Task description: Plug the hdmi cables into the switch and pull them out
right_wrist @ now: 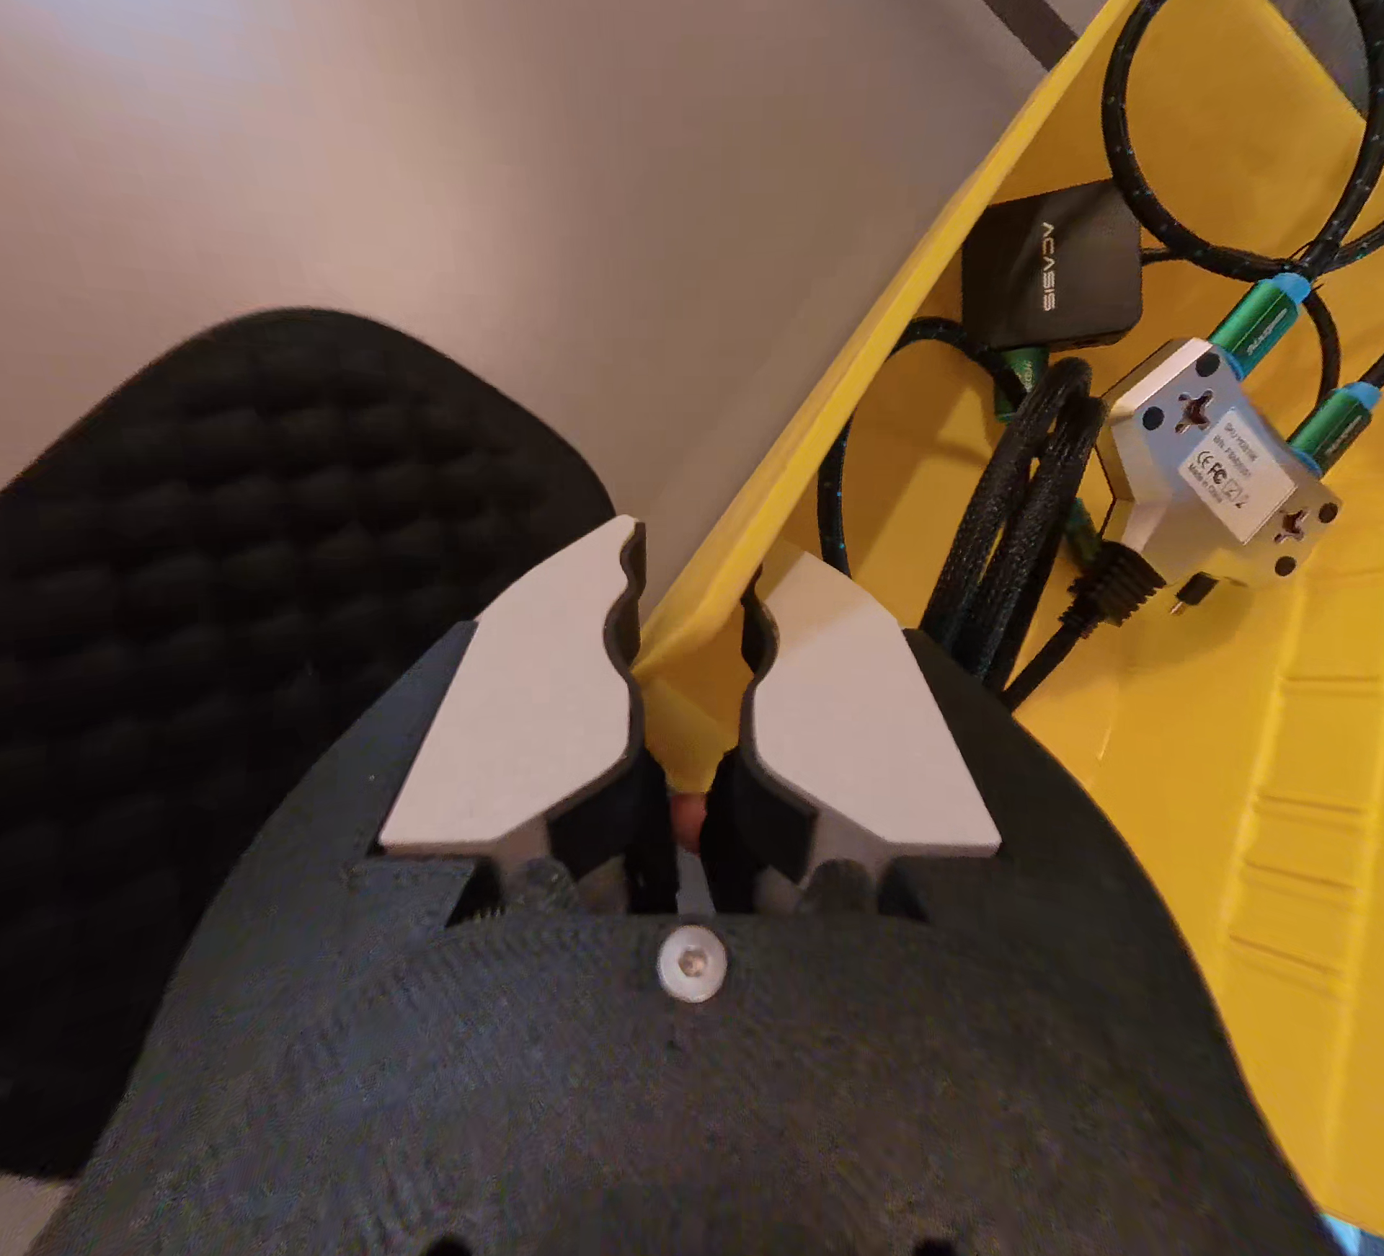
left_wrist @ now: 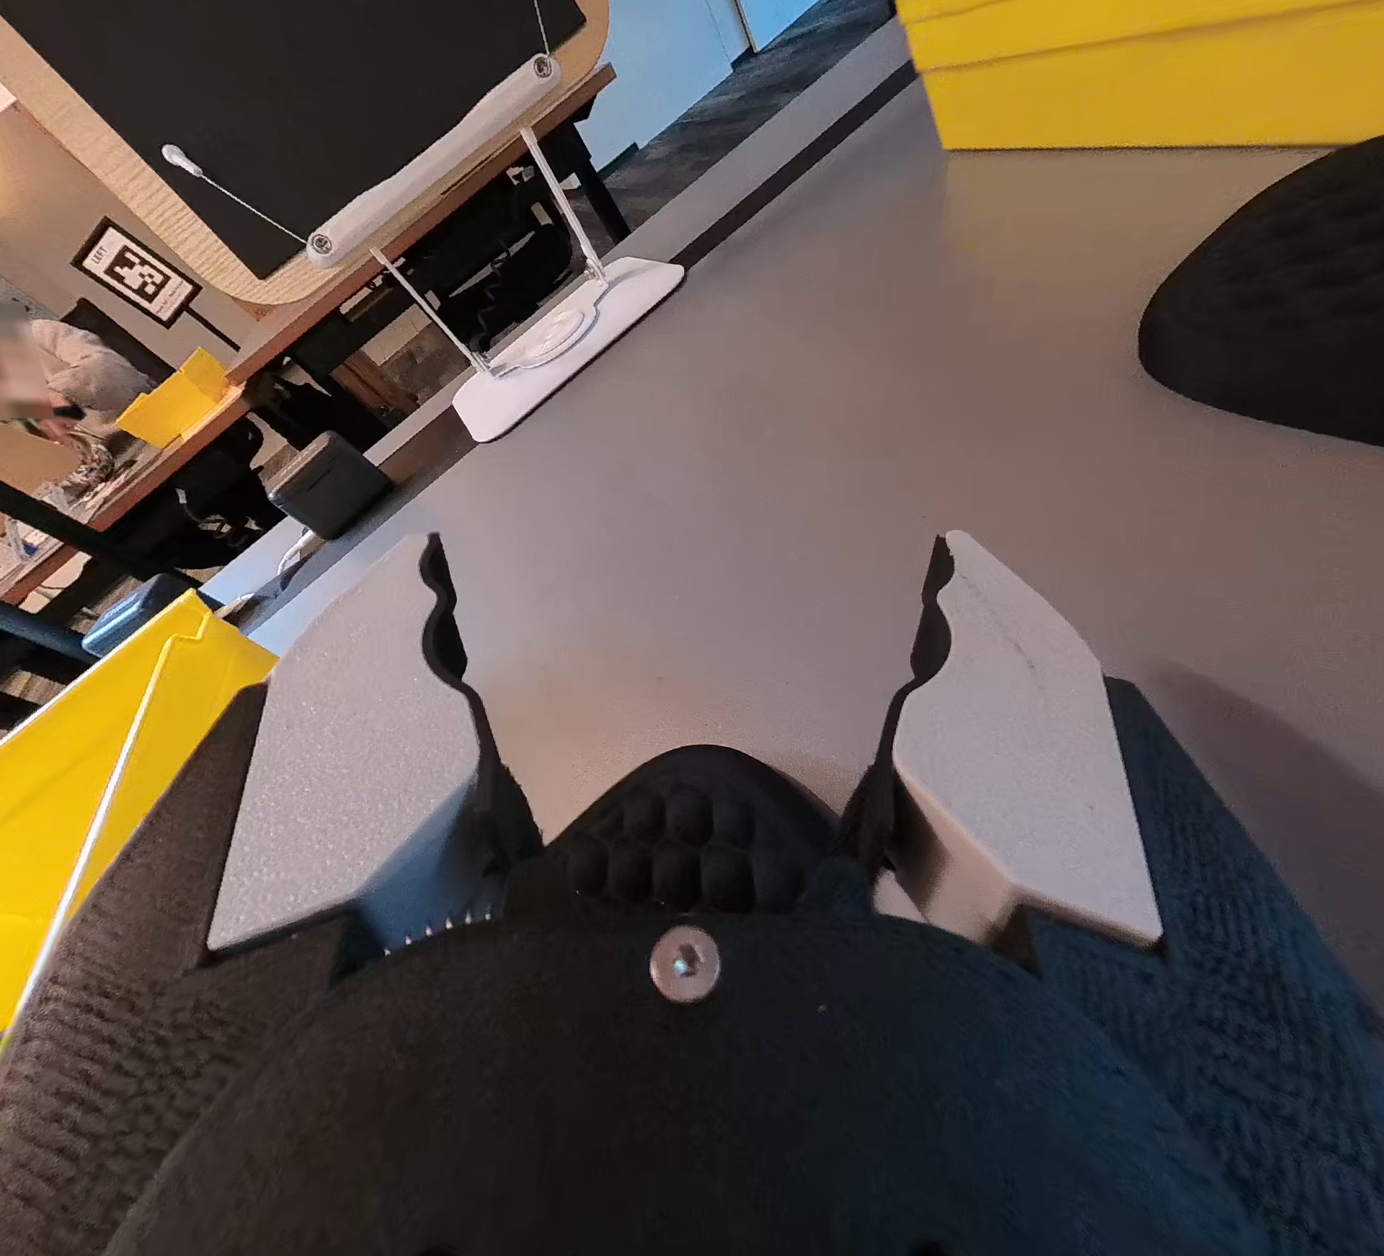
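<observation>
- Grey matte tabletop (right_wrist: pixel 449 134) carries a black dimpled foam pad (right_wrist: pixel 247 546) on the left.
- Right gripper (right_wrist: pixel 693 591) is clamped on the near corner of the yellow plastic bin (right_wrist: pixel 936 276).
- Left gripper (left_wrist: pixel 693 538) hovers empty, fingers wide apart.
- Farther right inside the bin lie the silver metal HDMI switch (right_wrist: pixel 1213 471) and black braided cables with green plugs (right_wrist: pixel 996 508); keep the grip firm and drag slowly.

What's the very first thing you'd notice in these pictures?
The bright yellow bin jumps out: the right gripper is pinching its rim. Inside lie a silver switch box with green plugs in it, a small black box and coiled black cables. In the left wrist view, the left gripper gapes open over the bare grey table.
</observation>
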Available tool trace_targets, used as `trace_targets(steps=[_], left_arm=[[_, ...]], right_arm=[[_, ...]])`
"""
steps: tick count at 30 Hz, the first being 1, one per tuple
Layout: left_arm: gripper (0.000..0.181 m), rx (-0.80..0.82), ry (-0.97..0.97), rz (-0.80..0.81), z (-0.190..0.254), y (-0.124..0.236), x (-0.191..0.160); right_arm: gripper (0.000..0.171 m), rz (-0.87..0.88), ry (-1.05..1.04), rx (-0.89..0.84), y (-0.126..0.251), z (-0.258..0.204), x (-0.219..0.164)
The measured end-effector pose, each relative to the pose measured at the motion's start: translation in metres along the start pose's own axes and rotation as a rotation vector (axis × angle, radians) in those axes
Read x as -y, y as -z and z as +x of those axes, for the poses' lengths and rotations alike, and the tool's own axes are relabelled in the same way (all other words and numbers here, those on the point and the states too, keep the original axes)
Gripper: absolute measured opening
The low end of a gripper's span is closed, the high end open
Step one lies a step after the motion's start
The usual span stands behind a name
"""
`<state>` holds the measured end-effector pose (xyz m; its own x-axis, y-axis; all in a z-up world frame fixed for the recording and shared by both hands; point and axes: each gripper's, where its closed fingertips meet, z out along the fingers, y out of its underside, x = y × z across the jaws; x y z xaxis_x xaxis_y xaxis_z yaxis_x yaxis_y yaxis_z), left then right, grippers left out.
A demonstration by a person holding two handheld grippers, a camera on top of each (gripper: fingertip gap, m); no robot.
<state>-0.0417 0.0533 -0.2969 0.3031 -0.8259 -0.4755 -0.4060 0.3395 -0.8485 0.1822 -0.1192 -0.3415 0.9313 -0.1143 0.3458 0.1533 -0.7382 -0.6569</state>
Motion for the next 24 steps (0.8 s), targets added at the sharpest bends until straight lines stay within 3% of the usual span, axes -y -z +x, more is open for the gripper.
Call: trace_targets(steps=[1, 5, 9, 13, 24], left_arm=[[0.117, 0.004, -0.004, 0.003, -0.001, 0.000, 0.001], [0.117, 0.009, 0.005, 0.045, -0.005, 0.005, 0.008], [0.115, 0.037, 0.037, 0.137, -0.021, 0.020, 0.024], [0.112, 0.103, 0.059, 0.196, -0.047, 0.042, 0.034], [0.108, 0.197, 0.166, 0.452, -0.105, 0.131, 0.068]], right_arm=[[0.023, -0.017, 0.022, -0.008, -0.005, -0.002, 0.006], [0.020, -0.105, 0.140, -0.091, -0.025, -0.001, 0.025], [0.027, -0.046, 0.096, 0.018, -0.048, -0.016, 0.056], [0.028, -0.089, 0.173, 0.005, -0.066, -0.033, 0.081], [0.033, 0.012, 0.322, 0.211, -0.067, -0.166, 0.154]])
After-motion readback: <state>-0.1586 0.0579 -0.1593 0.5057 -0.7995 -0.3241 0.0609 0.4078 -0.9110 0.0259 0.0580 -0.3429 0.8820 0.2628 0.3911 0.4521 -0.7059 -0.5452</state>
